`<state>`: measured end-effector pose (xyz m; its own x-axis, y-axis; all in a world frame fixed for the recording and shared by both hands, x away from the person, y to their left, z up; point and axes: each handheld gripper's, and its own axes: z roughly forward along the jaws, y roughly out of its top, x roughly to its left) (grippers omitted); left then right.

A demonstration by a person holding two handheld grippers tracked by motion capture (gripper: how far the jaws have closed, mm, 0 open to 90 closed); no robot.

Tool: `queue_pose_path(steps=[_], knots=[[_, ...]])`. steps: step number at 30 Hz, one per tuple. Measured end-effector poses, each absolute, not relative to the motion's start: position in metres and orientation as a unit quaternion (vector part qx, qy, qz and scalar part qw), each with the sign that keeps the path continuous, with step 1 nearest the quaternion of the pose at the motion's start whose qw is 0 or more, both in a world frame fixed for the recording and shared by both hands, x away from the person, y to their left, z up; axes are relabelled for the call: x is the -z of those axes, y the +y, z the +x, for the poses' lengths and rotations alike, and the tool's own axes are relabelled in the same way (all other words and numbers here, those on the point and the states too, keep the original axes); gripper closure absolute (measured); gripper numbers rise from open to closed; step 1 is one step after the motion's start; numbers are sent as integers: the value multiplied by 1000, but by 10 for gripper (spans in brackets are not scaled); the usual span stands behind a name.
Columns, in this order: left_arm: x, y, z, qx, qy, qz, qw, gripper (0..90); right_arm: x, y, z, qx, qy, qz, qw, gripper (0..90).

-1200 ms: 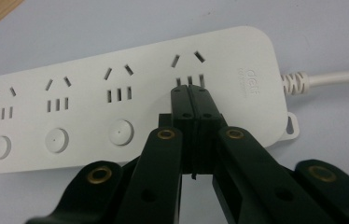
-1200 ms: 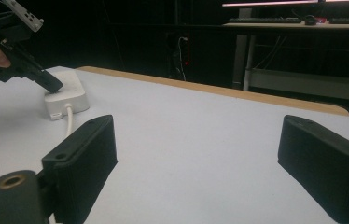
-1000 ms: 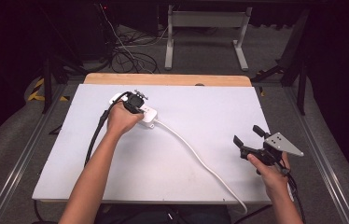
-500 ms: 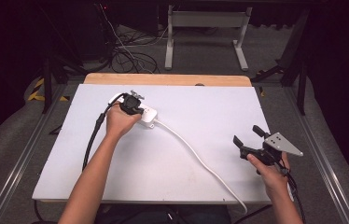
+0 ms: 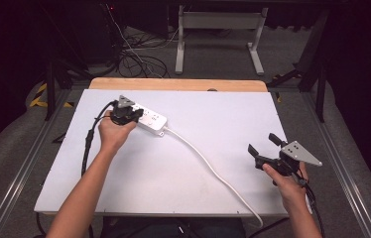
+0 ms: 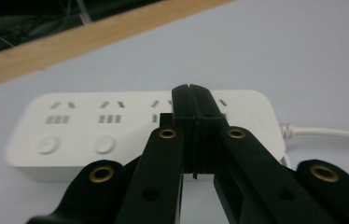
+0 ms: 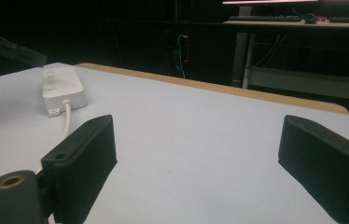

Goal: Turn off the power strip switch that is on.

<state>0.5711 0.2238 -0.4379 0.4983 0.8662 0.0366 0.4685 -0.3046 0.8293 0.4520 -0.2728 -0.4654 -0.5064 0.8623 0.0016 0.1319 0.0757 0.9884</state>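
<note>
High view: the white power strip [image 5: 151, 120] sits around 10 o'clock on the bench [image 5: 213, 144]. The left gripper [image 5: 133, 115], pressed together with nothing pinched, looks lined up to poke a switch. The right gripper [image 5: 264, 146] idles spread at 4 o'clock. Next, a careful press down.

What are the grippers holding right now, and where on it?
Nothing. The left gripper is shut and empty, tips over the white plastic power strip. The right gripper hangs open above the white table.
</note>
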Motion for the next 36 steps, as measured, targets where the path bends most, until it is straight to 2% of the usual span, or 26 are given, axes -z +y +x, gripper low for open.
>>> queue_pose_path(steps=[7, 17, 27, 36], knots=[[422, 265, 535, -312, 412, 724, 456, 900, 465, -273, 452, -565, 658, 378, 324, 118], [415, 306, 471, -359, 392, 664, 526, 900, 464, -273, 452, -568, 656, 377, 325, 119], [415, 330, 412, -395, 426, 618, 529, 900, 463, -274, 452, -569, 656, 373, 327, 119], [417, 329, 406, -417, 436, 604, 521, 900, 463, -271, 453, -569, 657, 372, 326, 119]])
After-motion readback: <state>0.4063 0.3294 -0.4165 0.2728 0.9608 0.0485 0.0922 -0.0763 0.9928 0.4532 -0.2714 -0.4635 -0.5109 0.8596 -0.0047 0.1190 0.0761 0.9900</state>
